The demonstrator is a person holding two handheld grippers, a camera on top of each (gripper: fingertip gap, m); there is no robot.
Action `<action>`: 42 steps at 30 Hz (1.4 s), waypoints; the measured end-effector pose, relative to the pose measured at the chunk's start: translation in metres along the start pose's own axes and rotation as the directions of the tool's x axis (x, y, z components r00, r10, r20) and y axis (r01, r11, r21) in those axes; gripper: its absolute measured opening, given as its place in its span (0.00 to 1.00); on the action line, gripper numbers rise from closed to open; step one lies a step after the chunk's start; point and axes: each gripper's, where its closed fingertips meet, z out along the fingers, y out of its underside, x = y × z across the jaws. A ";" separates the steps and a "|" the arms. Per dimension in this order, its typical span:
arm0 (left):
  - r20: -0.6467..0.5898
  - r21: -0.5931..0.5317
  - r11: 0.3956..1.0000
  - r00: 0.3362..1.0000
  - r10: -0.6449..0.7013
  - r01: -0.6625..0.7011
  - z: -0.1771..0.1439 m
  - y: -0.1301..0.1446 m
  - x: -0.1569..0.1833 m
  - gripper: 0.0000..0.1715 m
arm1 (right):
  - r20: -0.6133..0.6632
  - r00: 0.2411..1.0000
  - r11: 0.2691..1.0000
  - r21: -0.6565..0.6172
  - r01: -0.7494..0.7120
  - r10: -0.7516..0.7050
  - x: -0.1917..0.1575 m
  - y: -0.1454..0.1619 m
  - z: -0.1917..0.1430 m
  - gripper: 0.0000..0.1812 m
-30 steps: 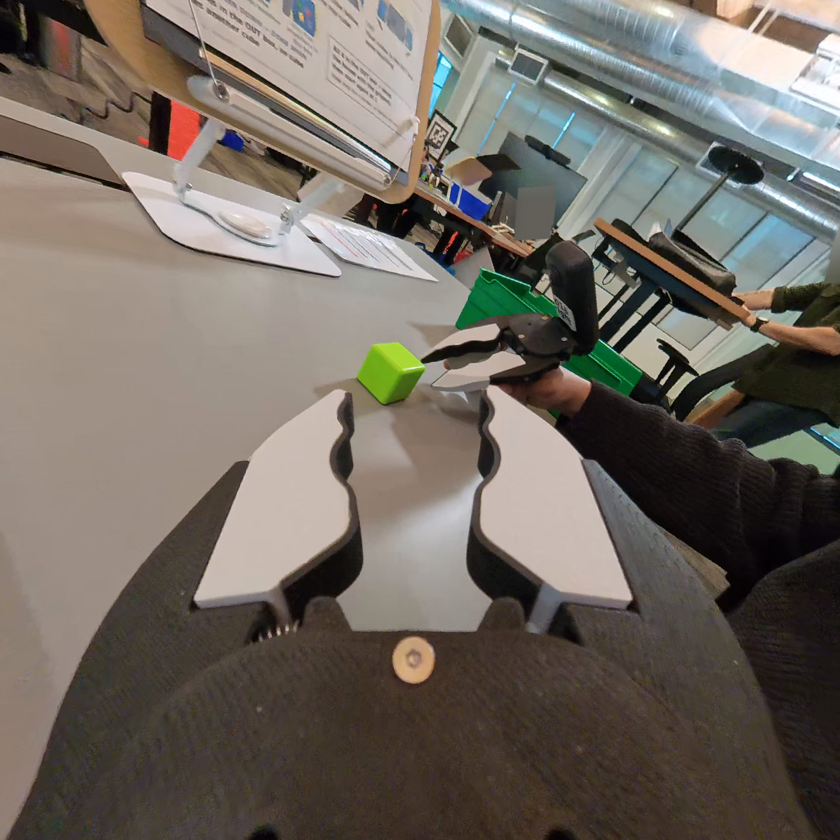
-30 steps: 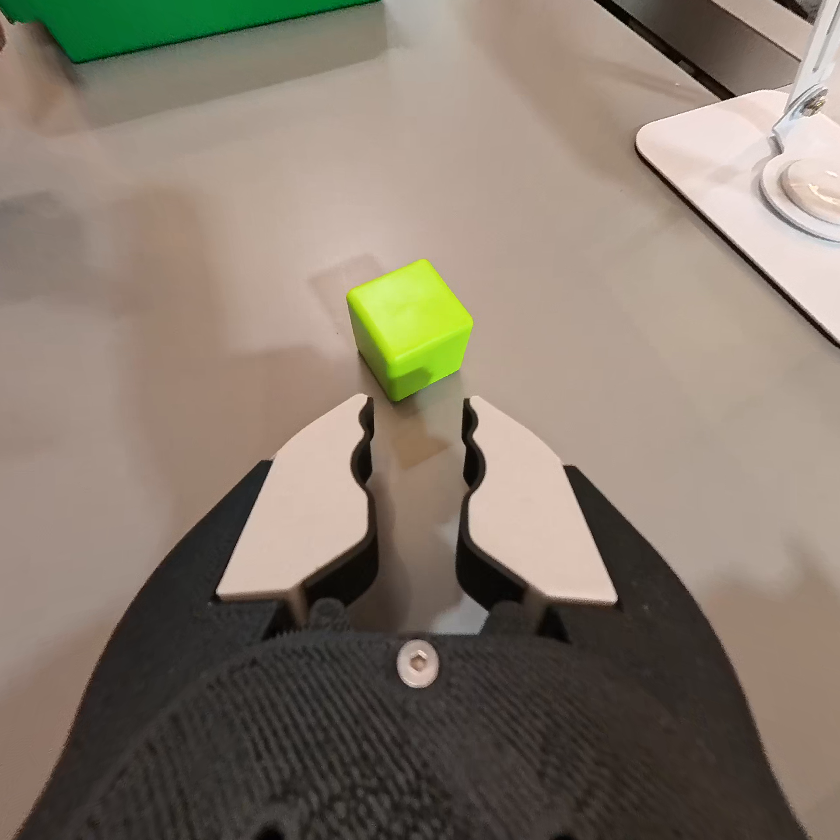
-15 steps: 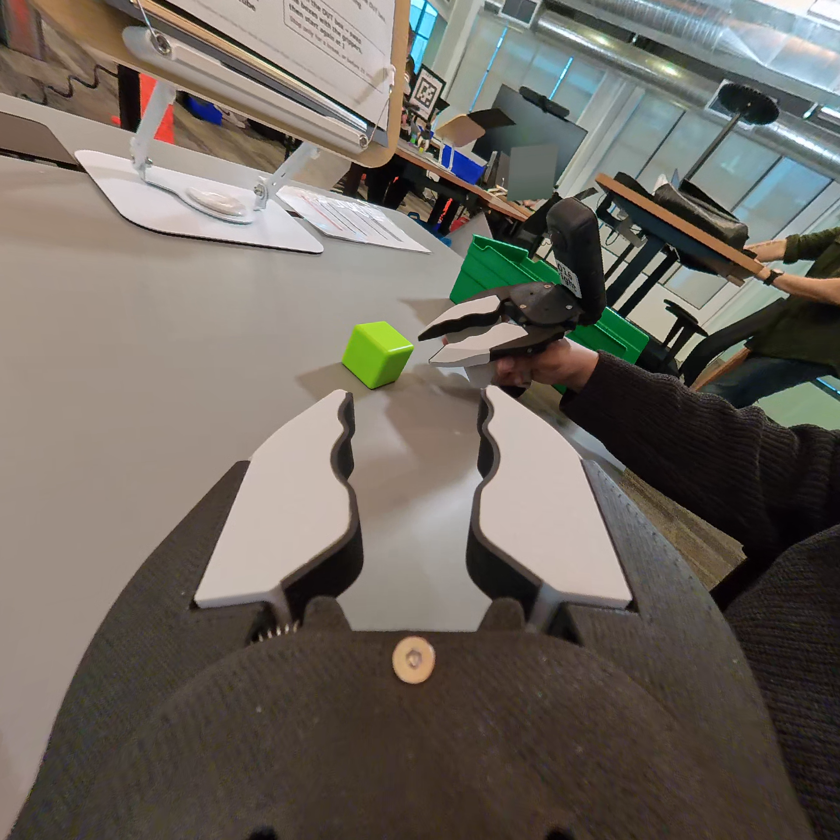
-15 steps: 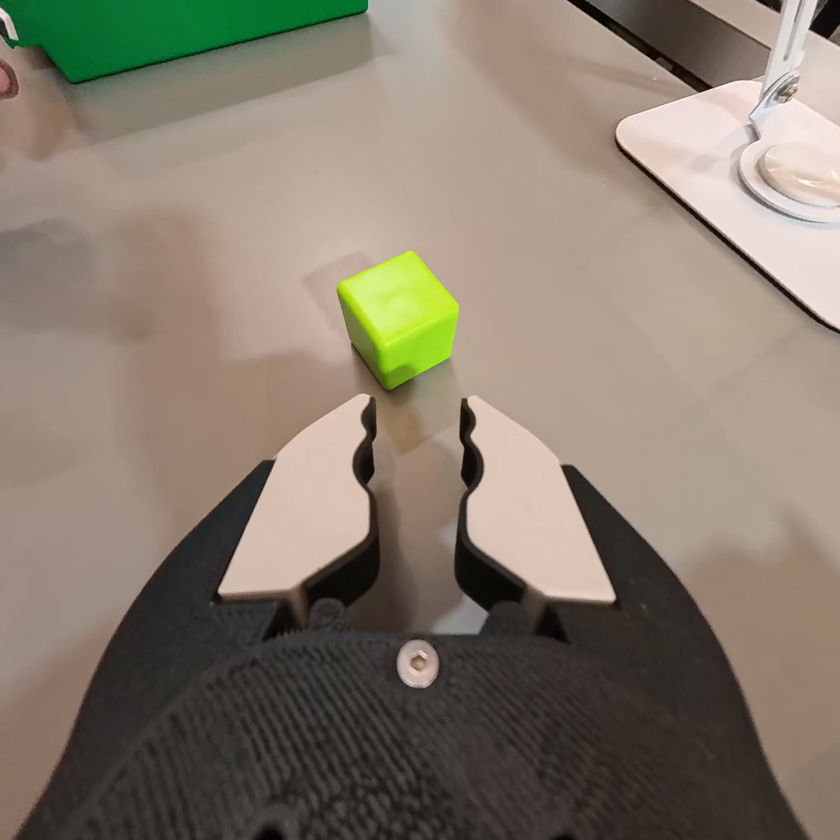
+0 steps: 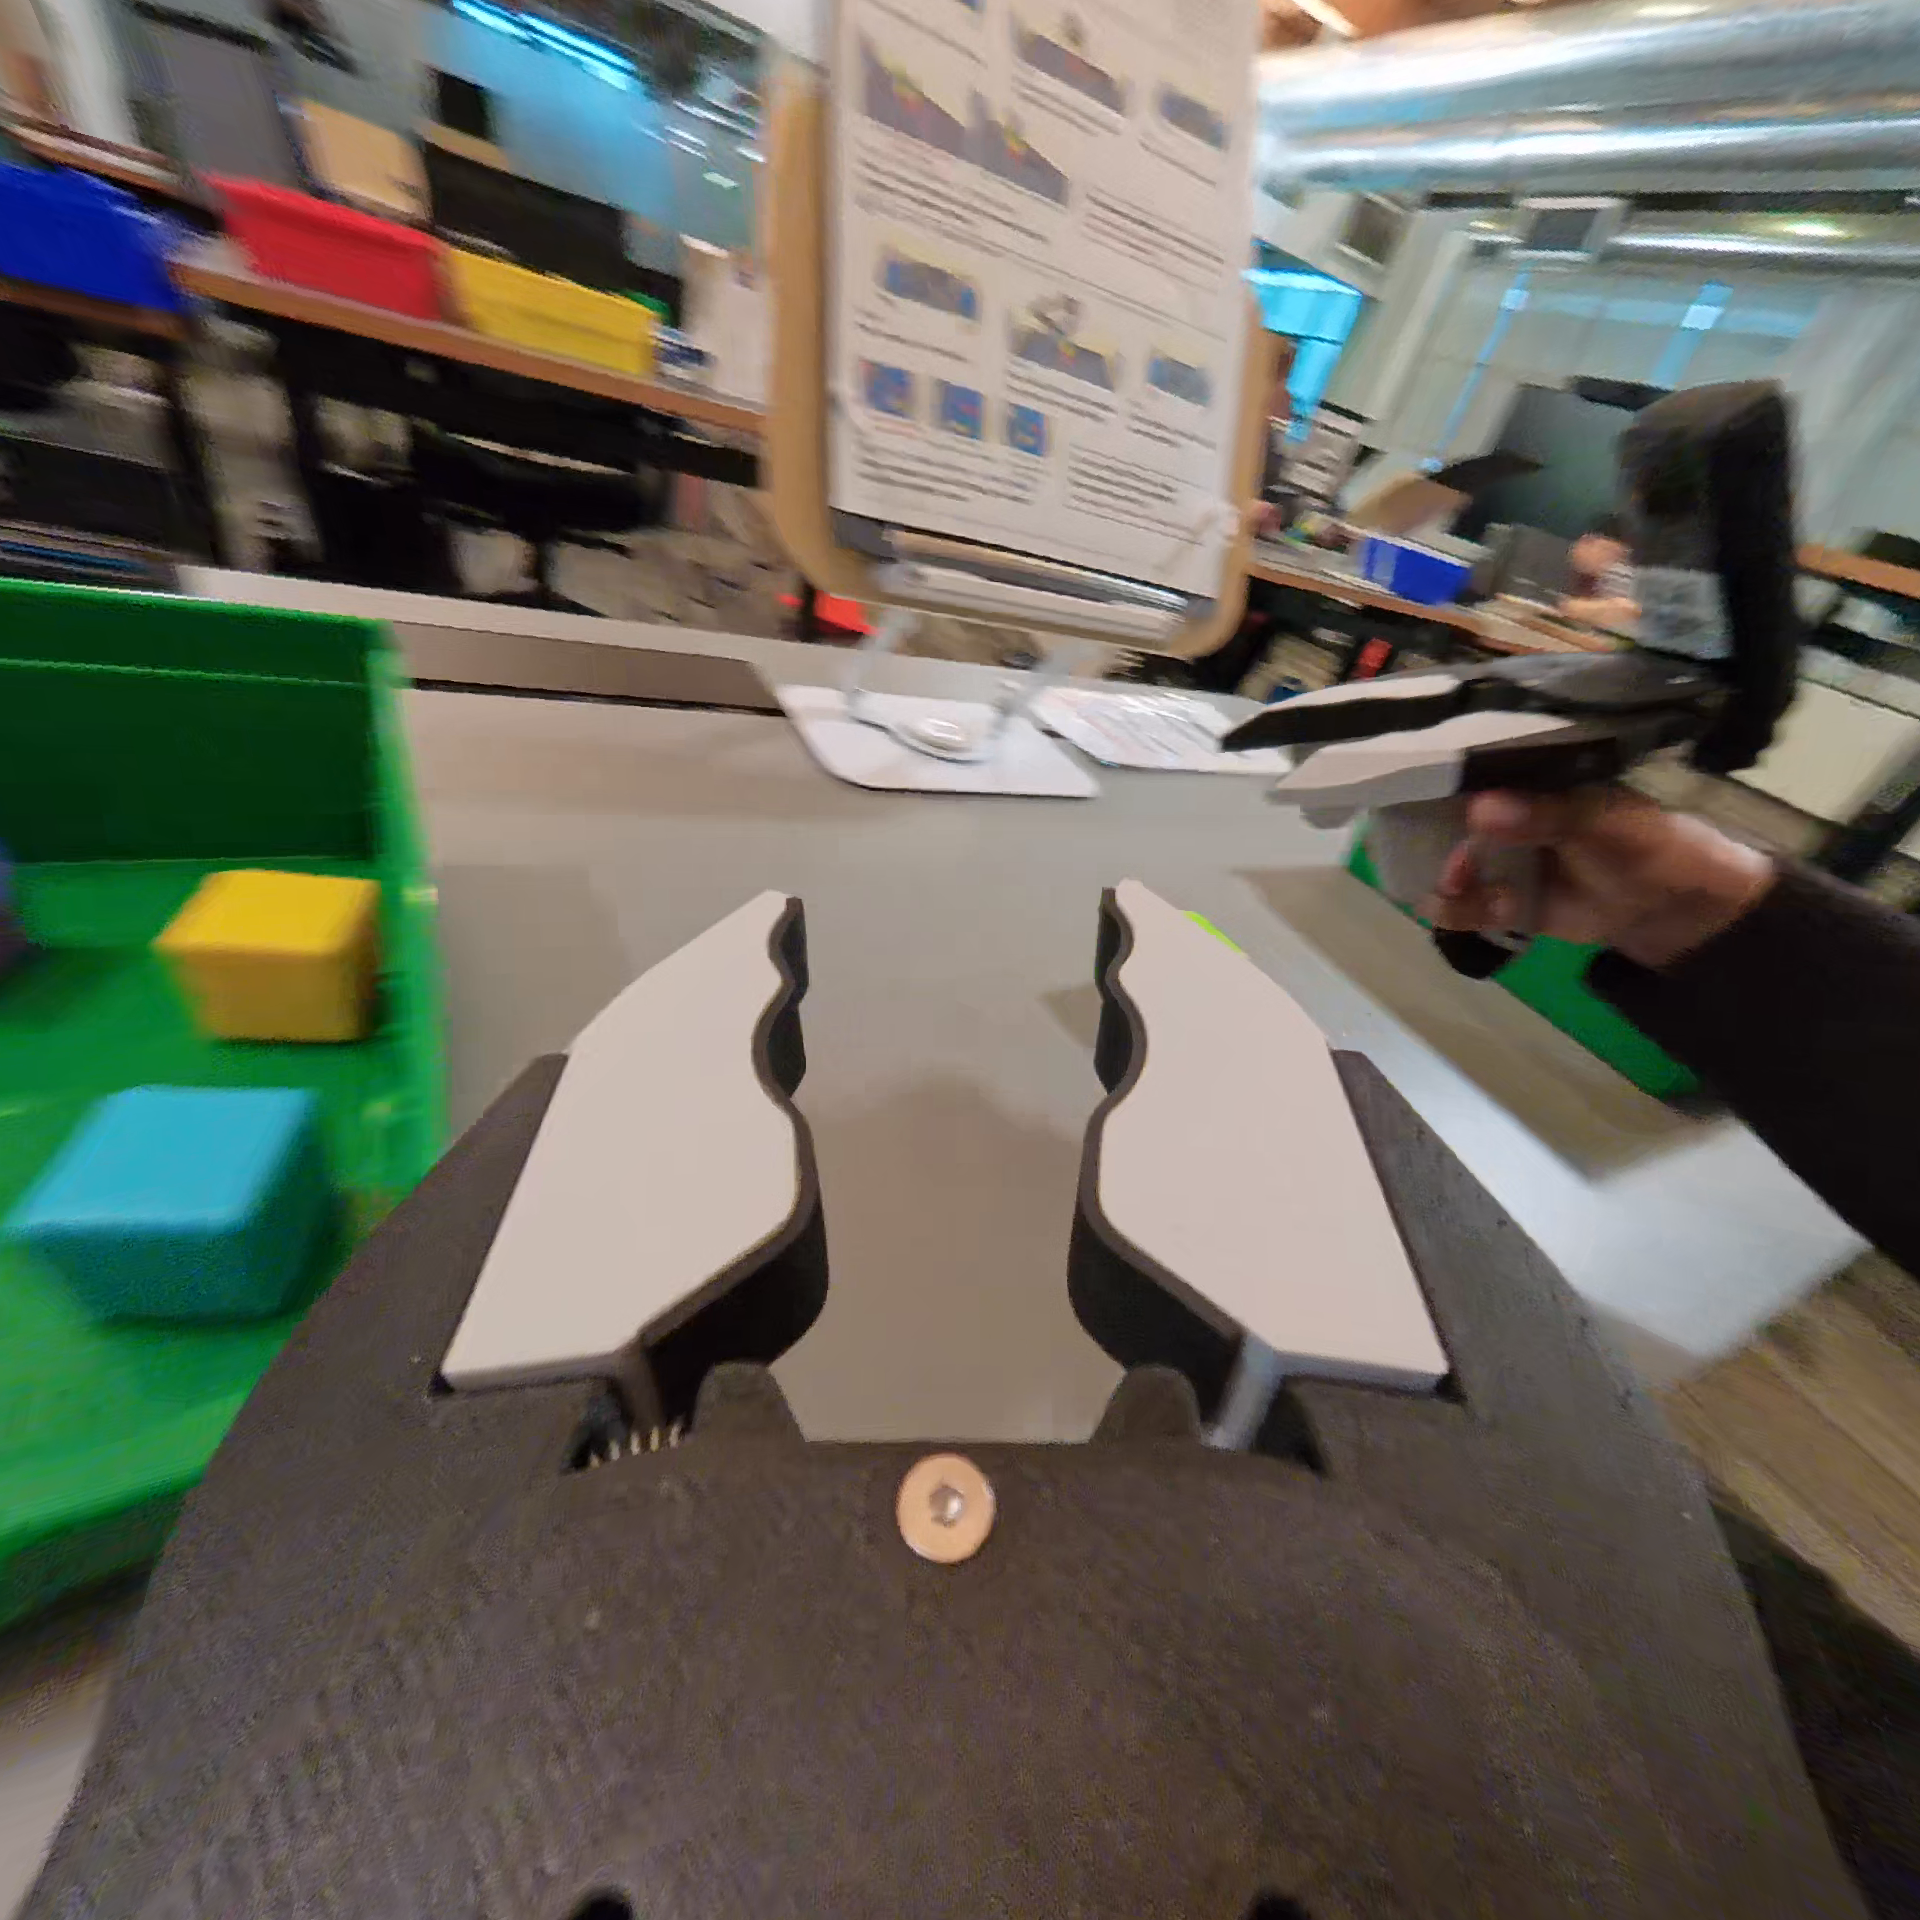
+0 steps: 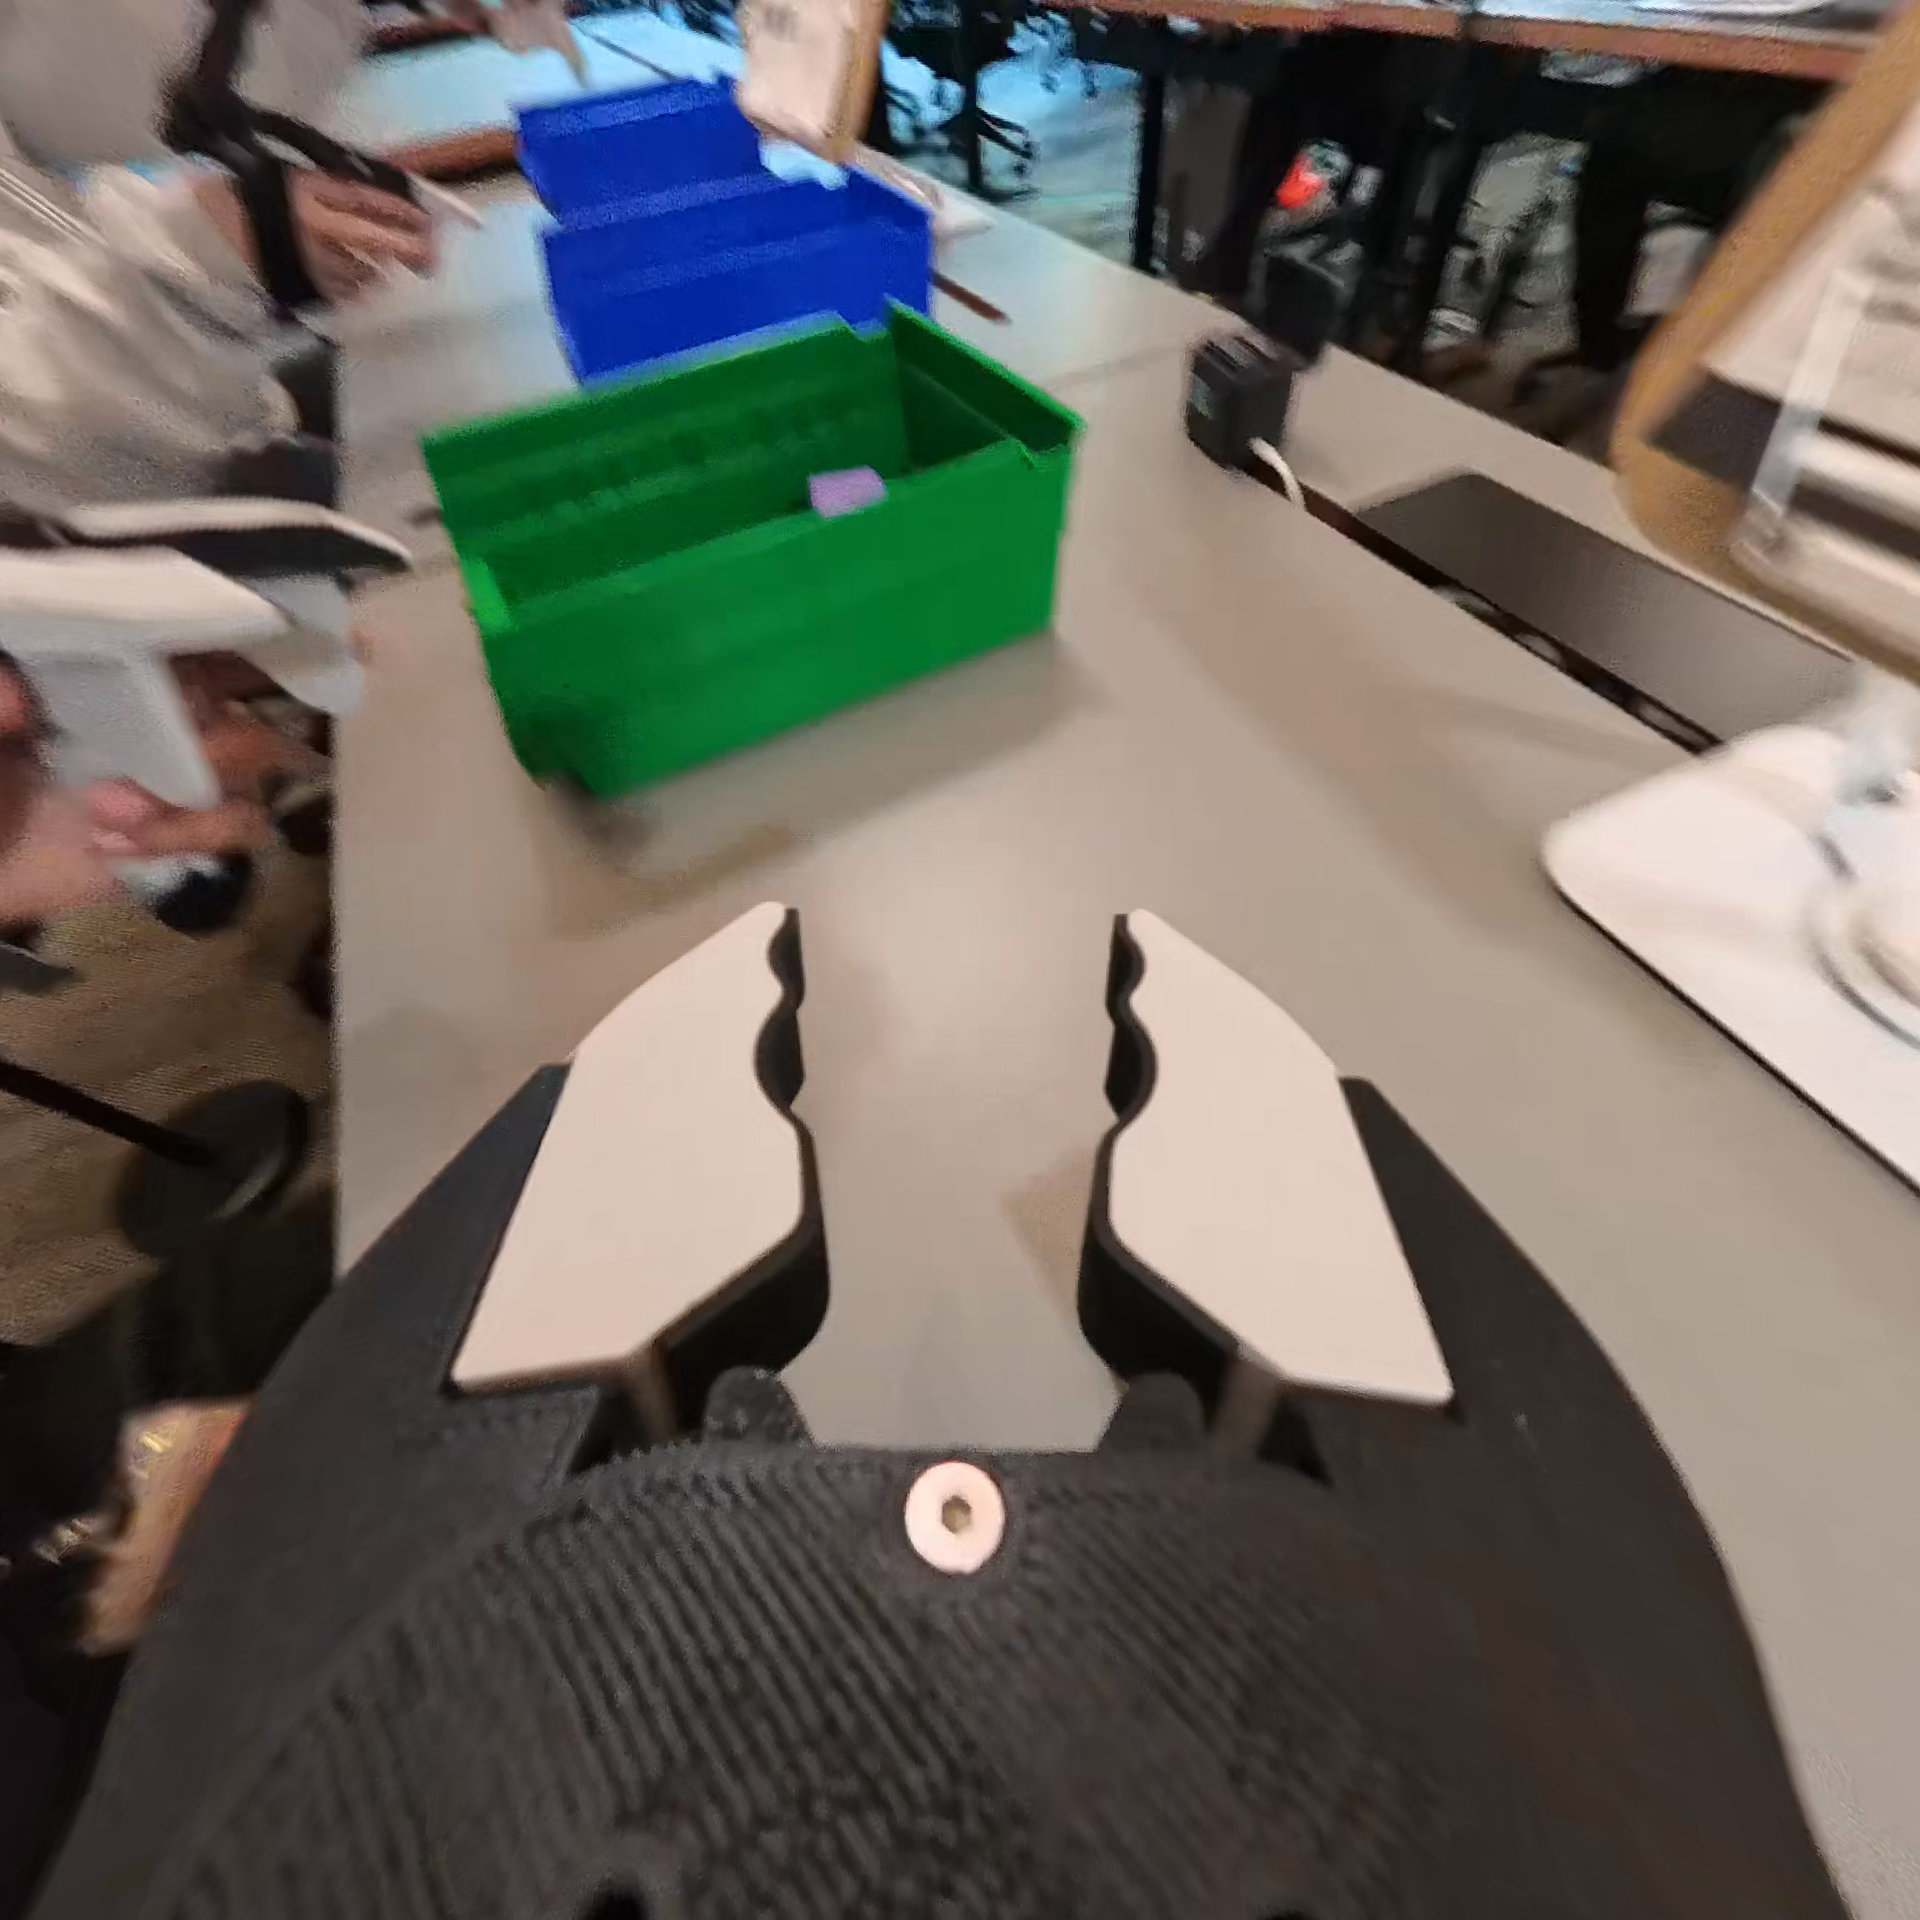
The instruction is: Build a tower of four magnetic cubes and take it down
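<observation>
My left gripper [image 5: 951,914] is open and empty above the grey table [image 5: 935,831]. A sliver of the lime green cube [image 5: 1210,928] shows just behind its right finger. To its left a green bin [image 5: 187,769] holds a yellow cube [image 5: 270,951] and a teal cube [image 5: 166,1195]. My right gripper [image 6: 956,925] is open and empty over bare table. It also shows in the left wrist view [image 5: 1252,769], held in a hand at the right, above the table. The green bin [image 6: 779,644] ahead of it holds a purple cube [image 6: 847,488]. The lime cube is out of the right wrist view.
A document stand [image 5: 1029,312] on a white base [image 5: 935,738] stands at the back of the table. A blue bin [image 6: 727,260] sits behind the green one. A small black device [image 6: 1236,384] lies farther back. The table edge runs along the left in the right wrist view.
Both grippers have swung away from the lime cube. The left view now faces the green bin with cubes, and the right view faces the bins. Both stay open.
</observation>
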 end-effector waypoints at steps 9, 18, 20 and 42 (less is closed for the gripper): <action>0.165 0.034 0.998 0.984 -0.063 0.058 -0.014 0.004 -0.040 0.34 | 0.340 0.928 0.964 -0.156 0.215 -0.152 -0.112 -0.116 0.171 0.35; 0.251 0.056 0.995 0.966 0.070 -0.087 -0.031 0.001 -0.042 0.32 | 0.412 0.818 0.664 -0.485 0.569 -0.400 -0.150 -0.067 0.286 0.37; 0.237 0.037 0.997 0.970 0.058 -0.068 -0.033 0.006 -0.040 0.32 | 0.440 0.825 0.611 -0.559 0.561 -0.355 -0.151 -0.049 0.289 0.39; 0.262 -0.091 0.990 0.962 -0.078 0.105 -0.043 0.042 -0.053 0.31 | 0.484 0.821 0.299 -0.770 0.564 -0.303 -0.154 0.005 0.300 0.37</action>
